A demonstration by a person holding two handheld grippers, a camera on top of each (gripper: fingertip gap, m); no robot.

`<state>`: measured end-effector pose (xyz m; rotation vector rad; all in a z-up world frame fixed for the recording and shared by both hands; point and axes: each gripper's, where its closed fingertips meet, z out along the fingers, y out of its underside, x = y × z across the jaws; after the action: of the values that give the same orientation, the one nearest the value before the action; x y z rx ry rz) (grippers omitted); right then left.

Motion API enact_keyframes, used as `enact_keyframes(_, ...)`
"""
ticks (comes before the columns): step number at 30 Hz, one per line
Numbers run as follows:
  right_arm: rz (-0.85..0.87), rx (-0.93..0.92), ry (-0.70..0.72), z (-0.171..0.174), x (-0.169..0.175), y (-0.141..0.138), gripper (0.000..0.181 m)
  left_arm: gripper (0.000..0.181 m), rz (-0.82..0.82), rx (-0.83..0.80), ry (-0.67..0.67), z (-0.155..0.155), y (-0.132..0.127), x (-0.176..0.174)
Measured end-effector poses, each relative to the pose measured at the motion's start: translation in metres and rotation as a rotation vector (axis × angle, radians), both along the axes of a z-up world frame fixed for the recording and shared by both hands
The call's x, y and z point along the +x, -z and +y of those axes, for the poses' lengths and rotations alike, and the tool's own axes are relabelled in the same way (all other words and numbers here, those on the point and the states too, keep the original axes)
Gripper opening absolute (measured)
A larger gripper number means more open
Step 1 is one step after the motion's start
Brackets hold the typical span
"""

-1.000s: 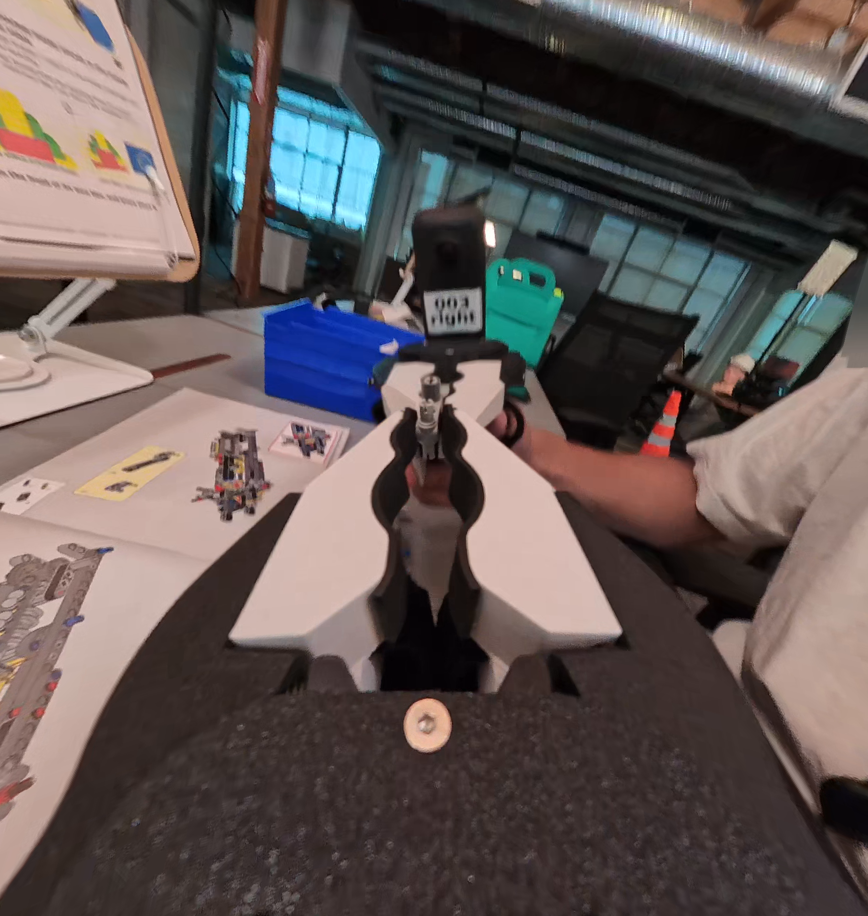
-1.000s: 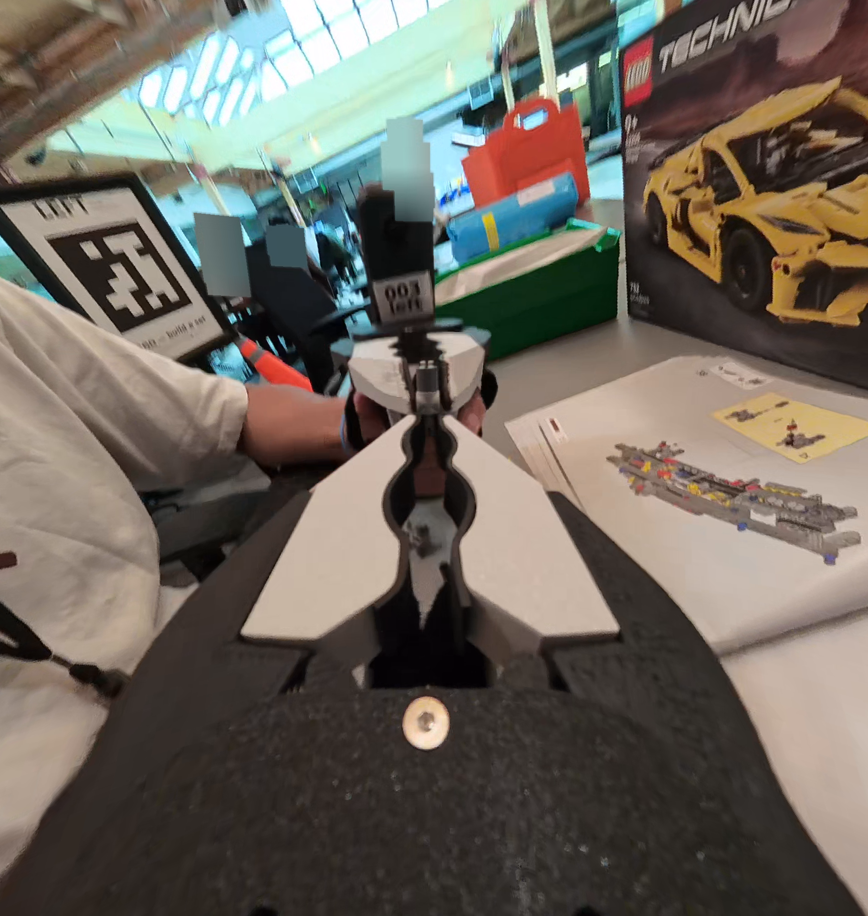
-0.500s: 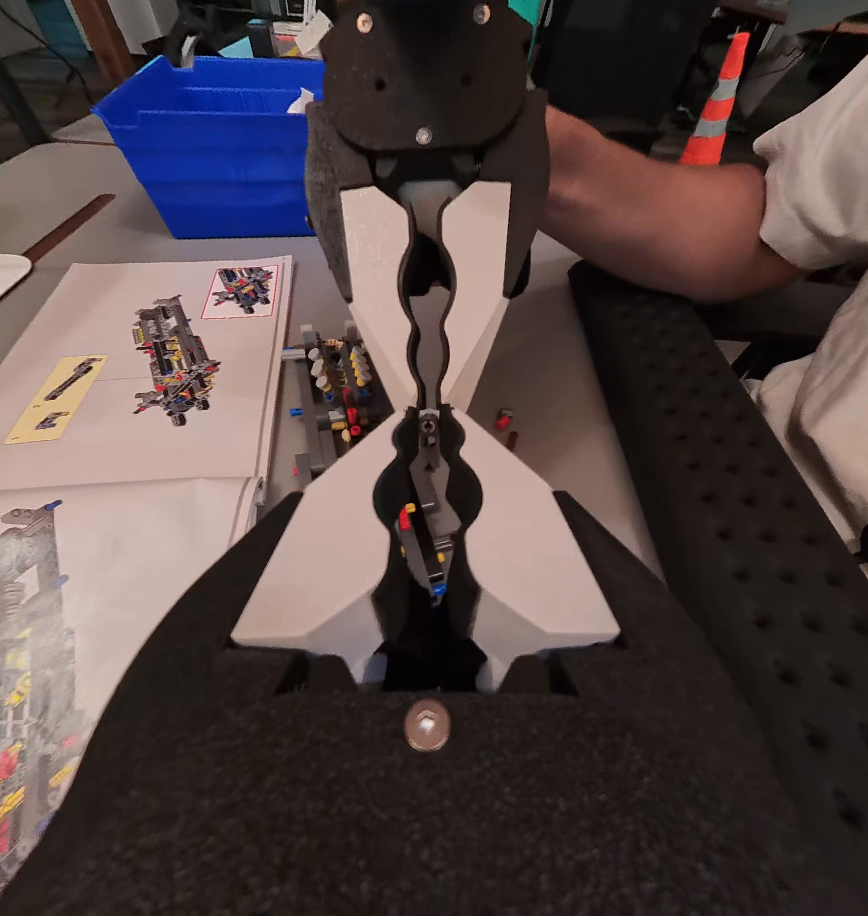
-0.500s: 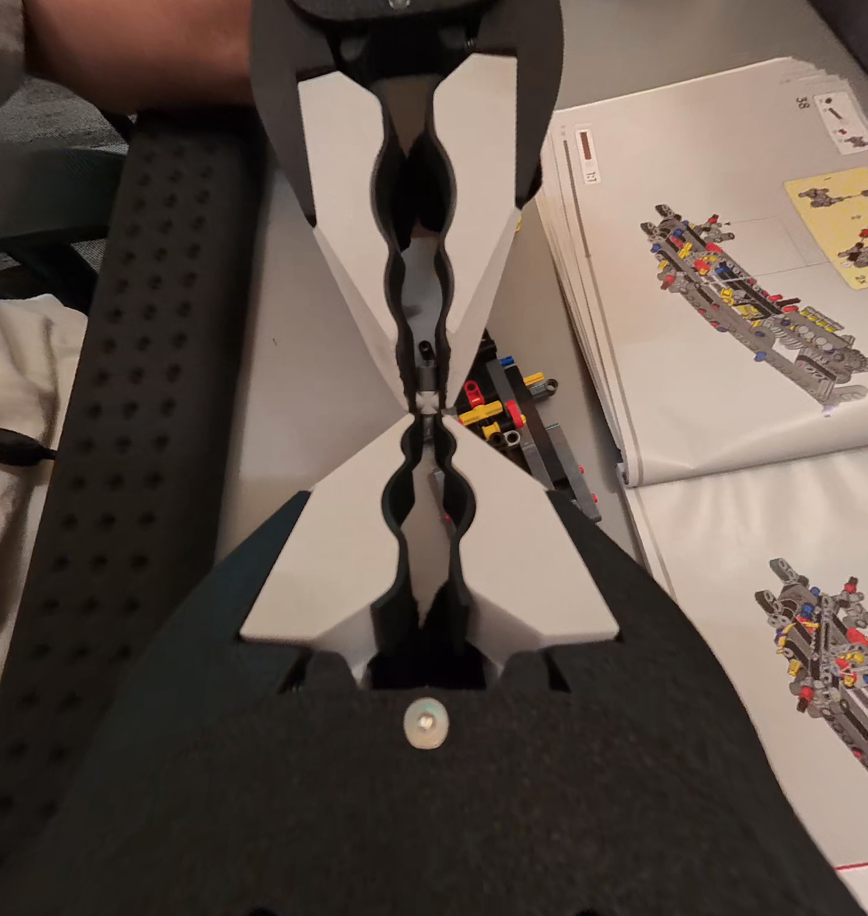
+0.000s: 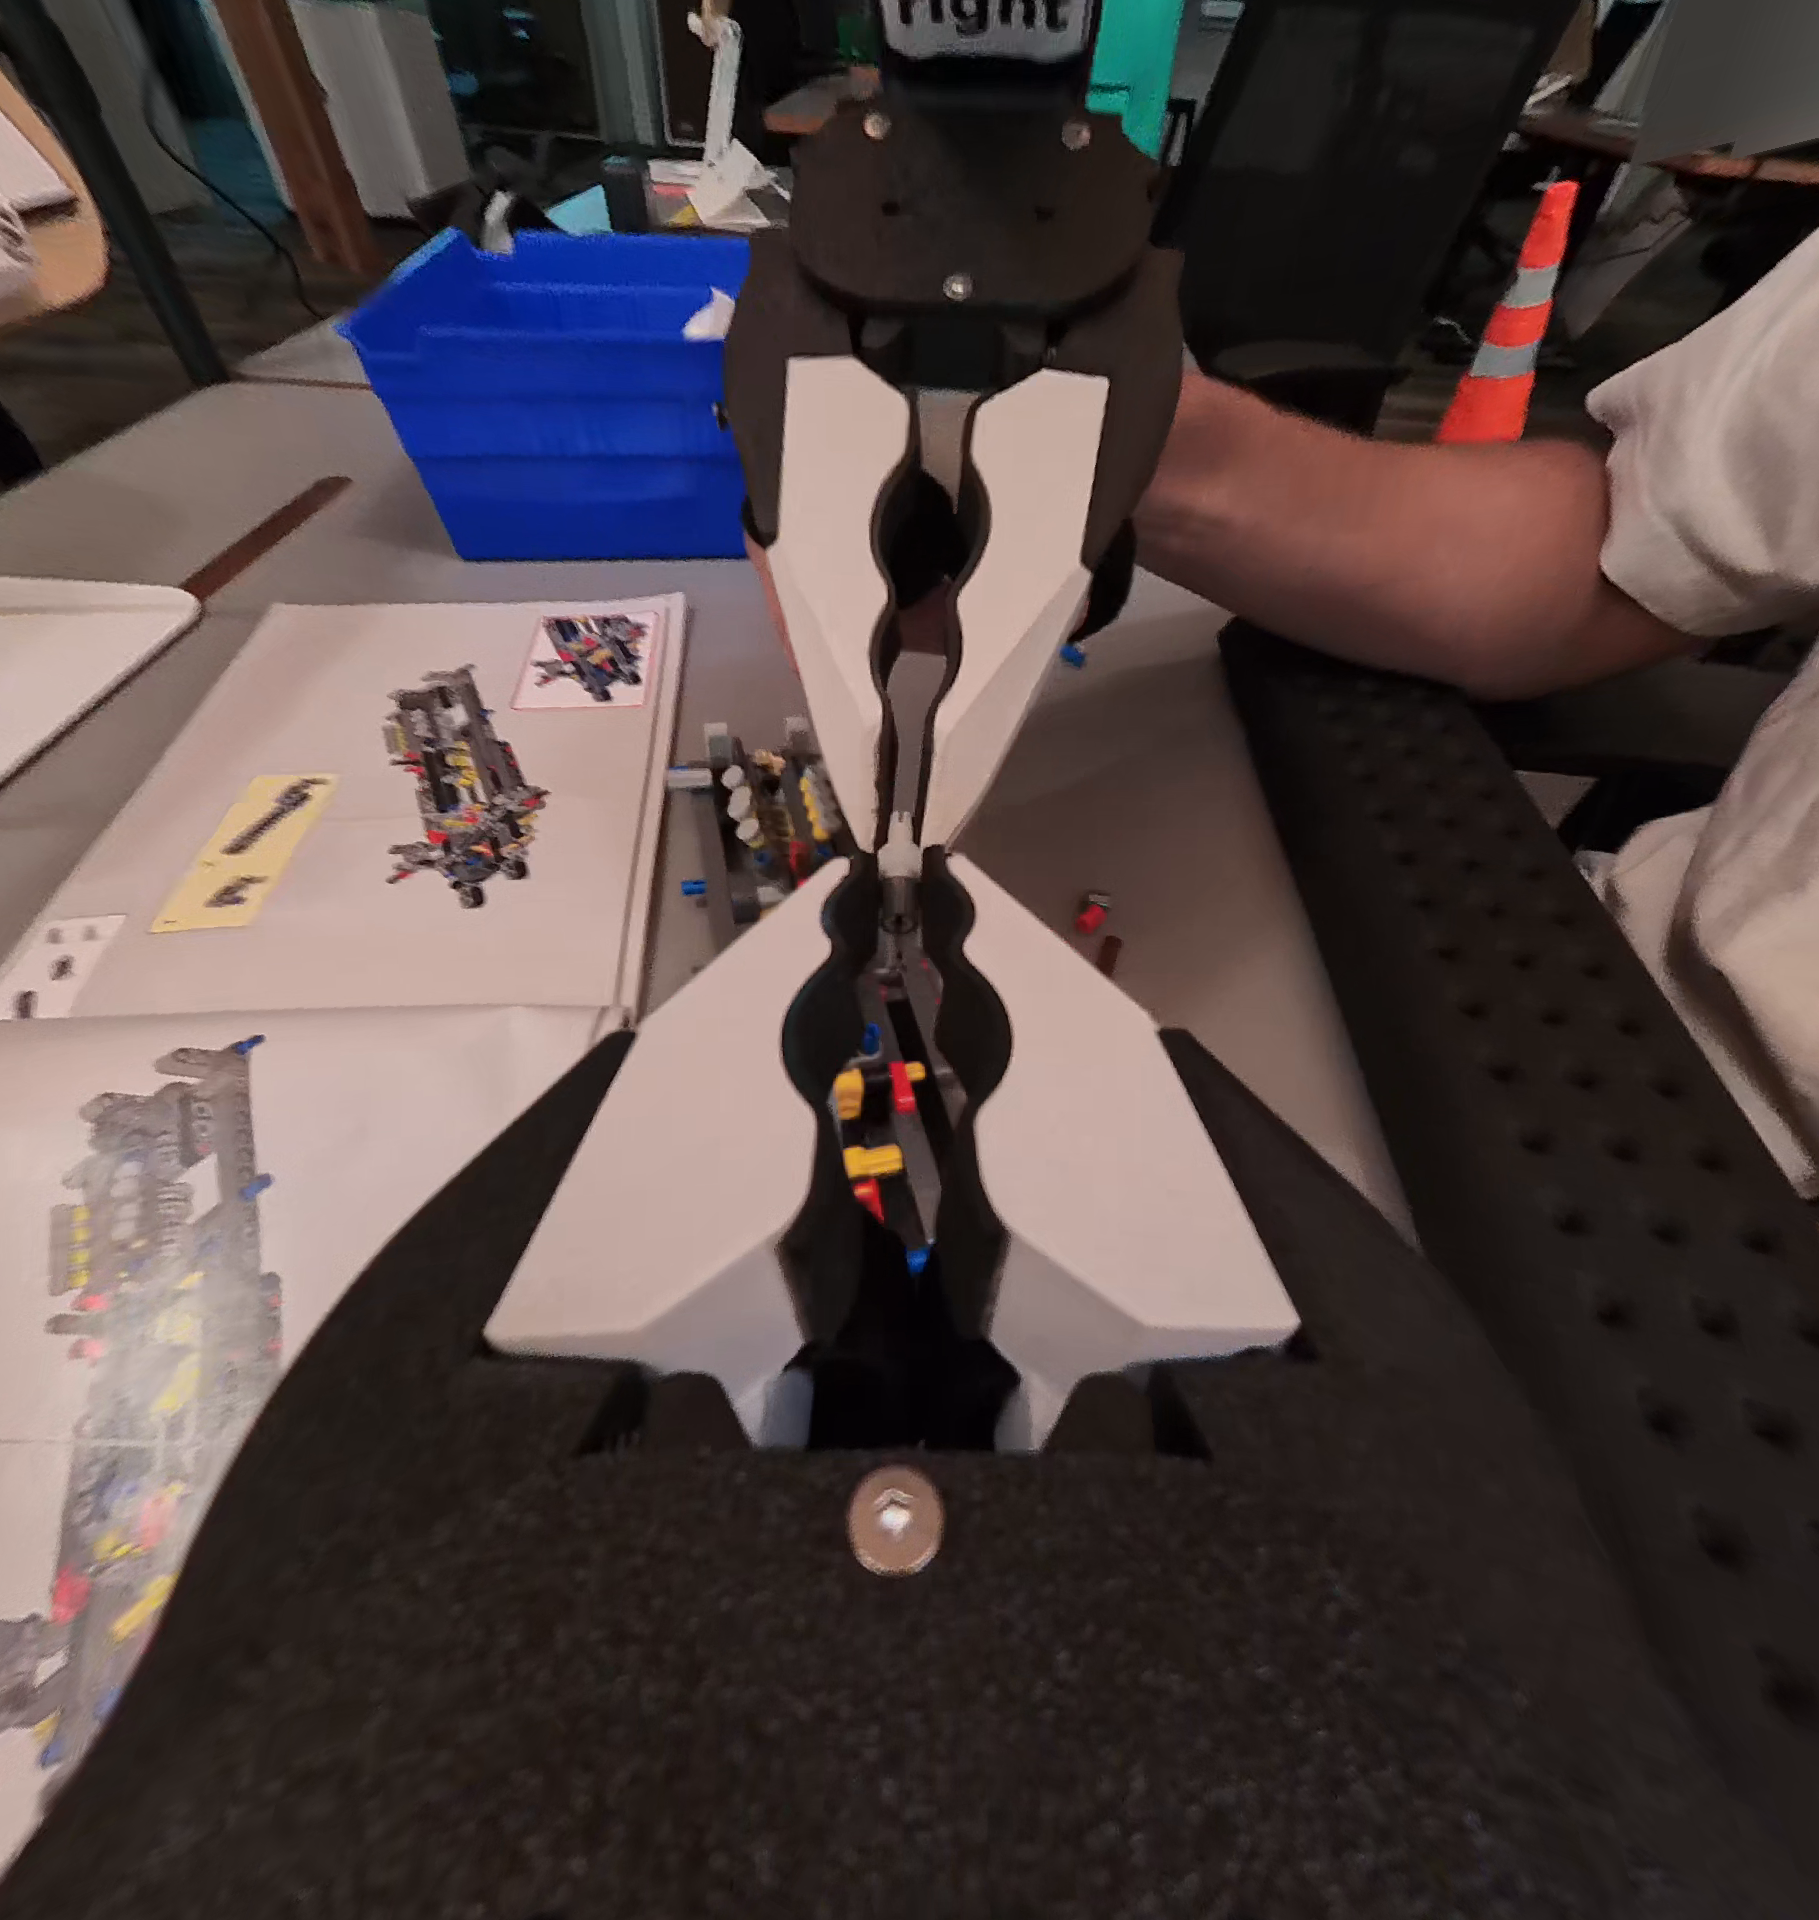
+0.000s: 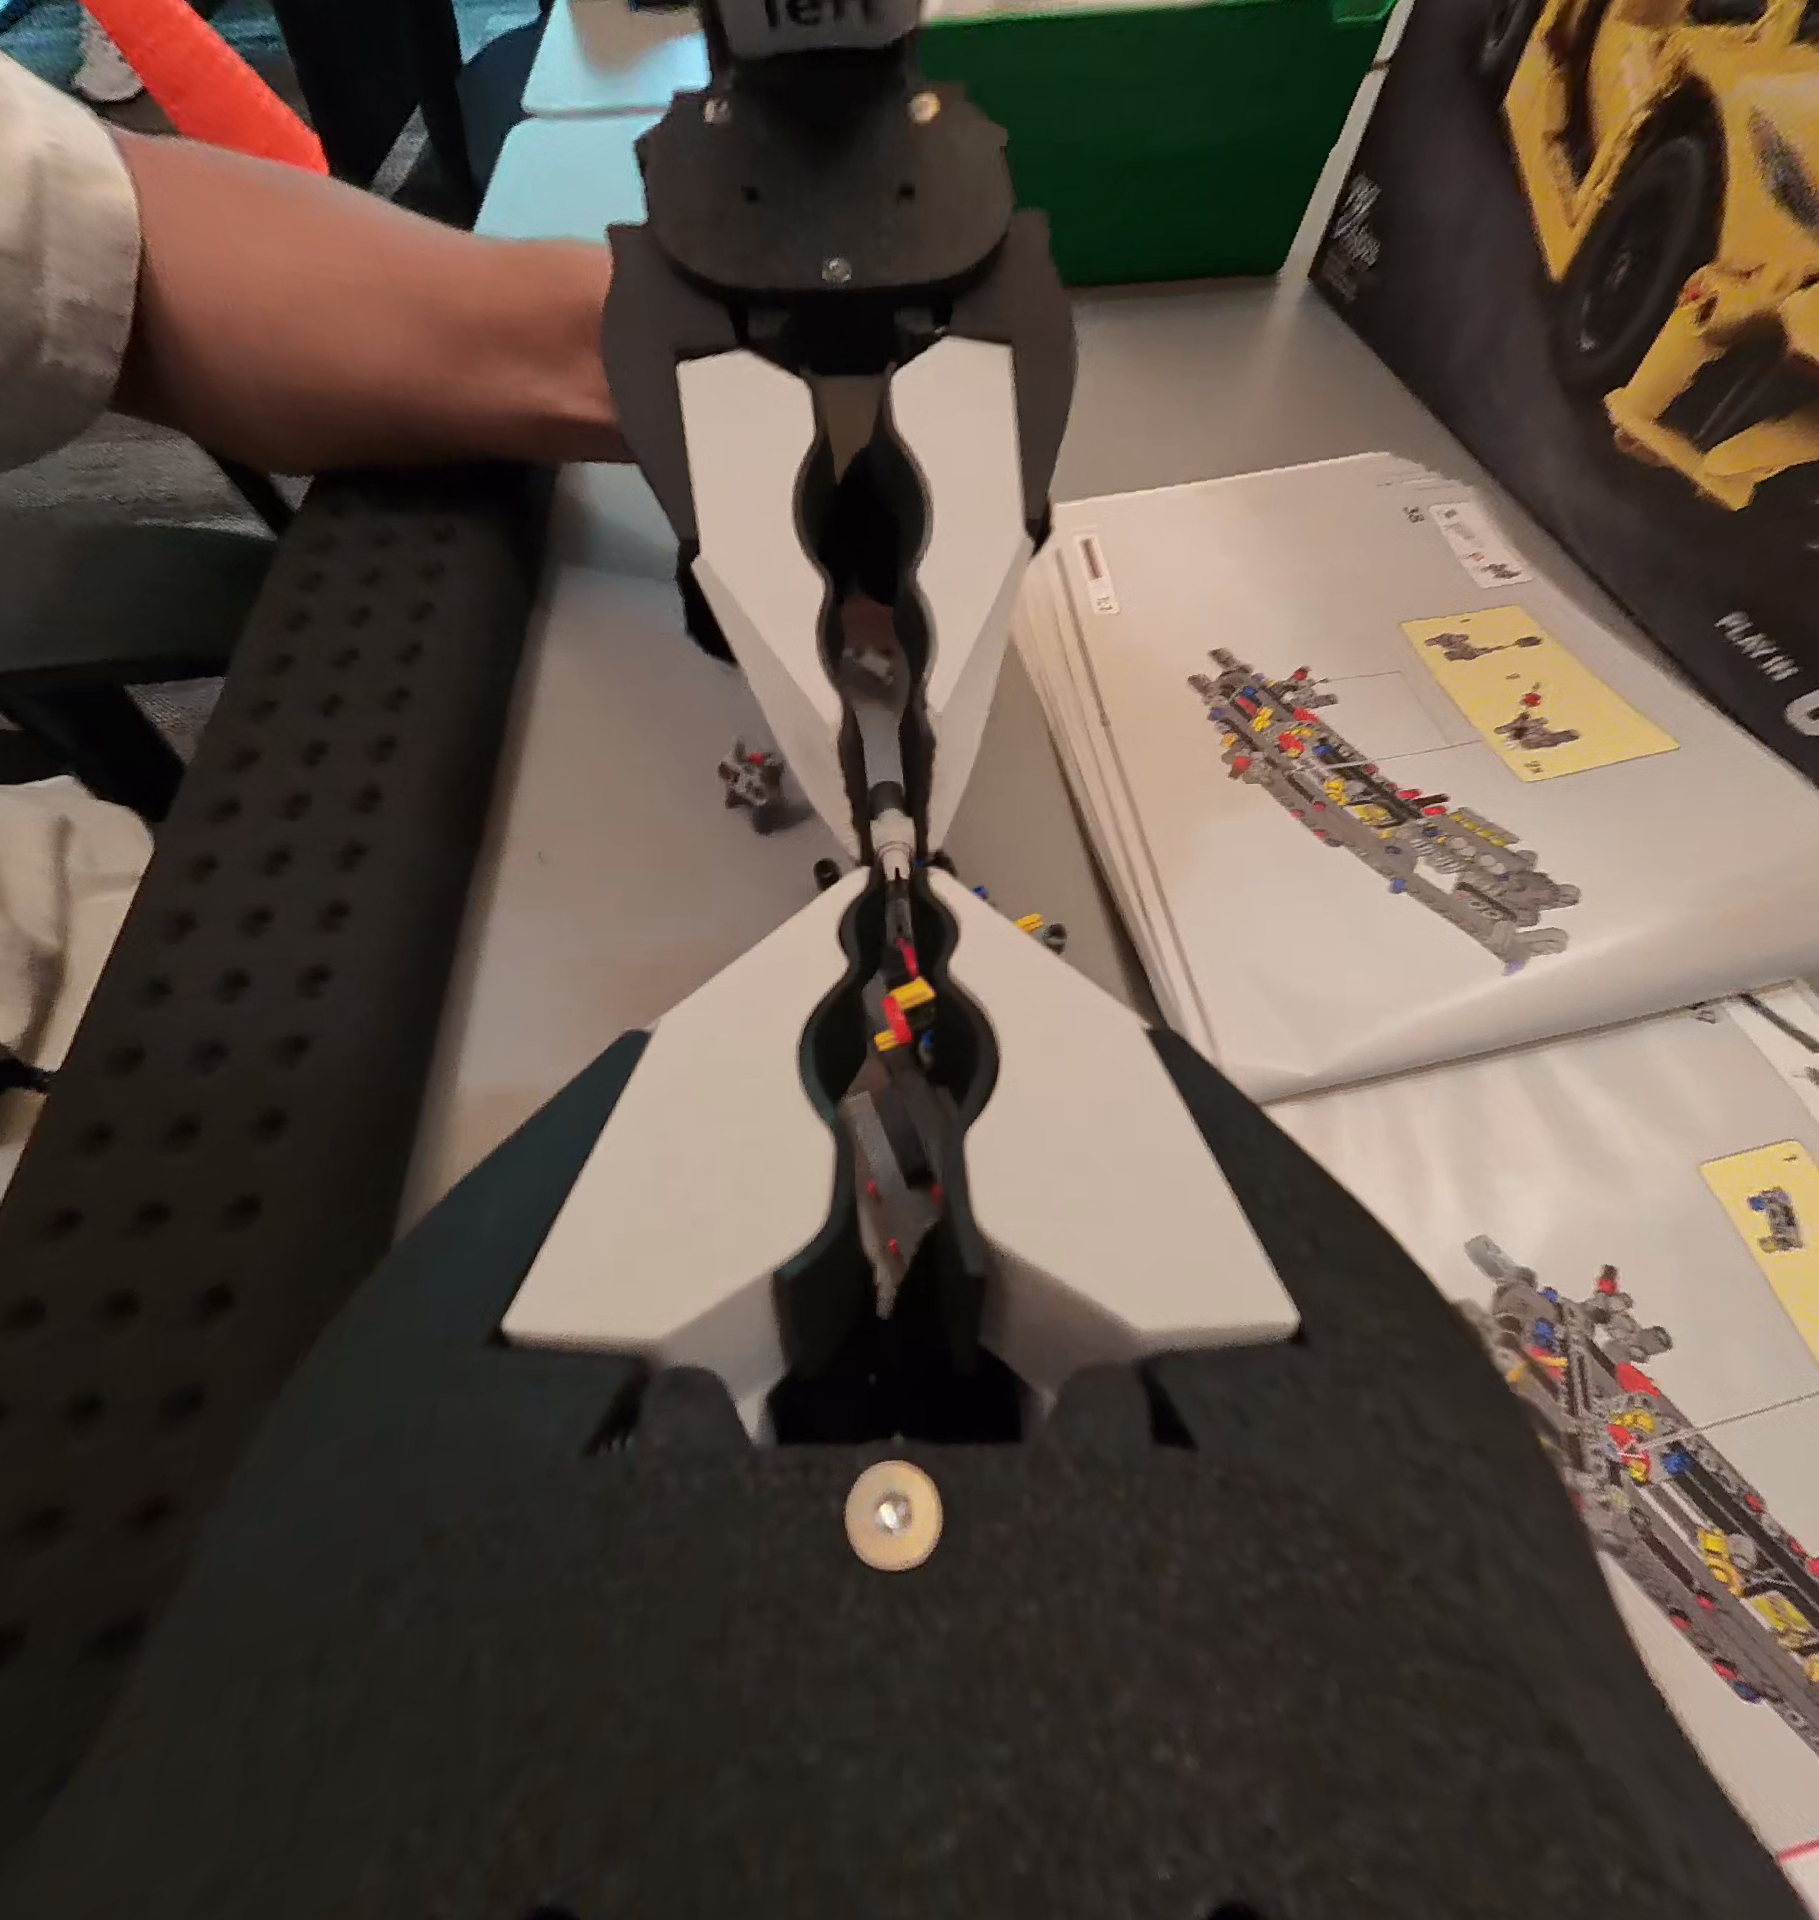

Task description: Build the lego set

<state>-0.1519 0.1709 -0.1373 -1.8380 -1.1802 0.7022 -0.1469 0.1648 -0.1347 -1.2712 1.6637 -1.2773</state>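
Two grippers meet tip to tip over the grey table (image 5: 1144, 810). From the left wrist view, a blue bin (image 5: 562, 395) stands at the far side with a scrap of white showing at its rim; its contents are otherwise hidden. The left gripper (image 5: 900, 883) is pressed together on a small pale lego piece (image 5: 899, 858), and the right gripper (image 5: 910, 805), opposite, pinches the same piece from the far end. The lego chassis (image 5: 770, 810) lies on the table directly below the tips, beside the open instruction booklet (image 5: 365, 810). Half a second ago the right gripper sat closer and lower in this view.

From the right wrist view, a green bin (image 6: 1154, 135) sits behind, contents unseen, next to the set's box (image 6: 1632, 312). A loose grey gear (image 6: 754, 784) rests just left of the tips. The chassis shows through the narrow gap between the right gripper's fingers (image 6: 1092, 1143).
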Motion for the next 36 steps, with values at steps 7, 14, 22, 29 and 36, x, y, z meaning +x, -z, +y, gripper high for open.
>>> enact_keyframes(7,0.001,-0.034,0.13,-0.015,0.036,-0.005,0.019,0.006,-0.127,0.015,-0.189,0.032,-0.025,-0.001)
enact_keyframes(14,-0.201,-0.196,0.378,-0.087,0.07,0.064,0.018,0.006,-0.147,-0.028,-0.25,0.038,-0.029,0.001)
enact_keyframes(22,-0.184,-0.259,0.705,-0.103,0.064,0.085,0.013,0.006,-0.114,-0.048,-0.247,0.037,-0.022,0.004)
enact_keyframes(29,-0.211,-0.311,0.739,-0.099,0.063,0.097,0.013,0.006,-0.108,-0.044,-0.25,0.037,-0.021,0.003)
enact_keyframes(36,-0.265,-0.259,0.728,-0.094,0.064,0.098,0.008,0.006,-0.084,-0.022,-0.238,0.034,-0.014,0.005)
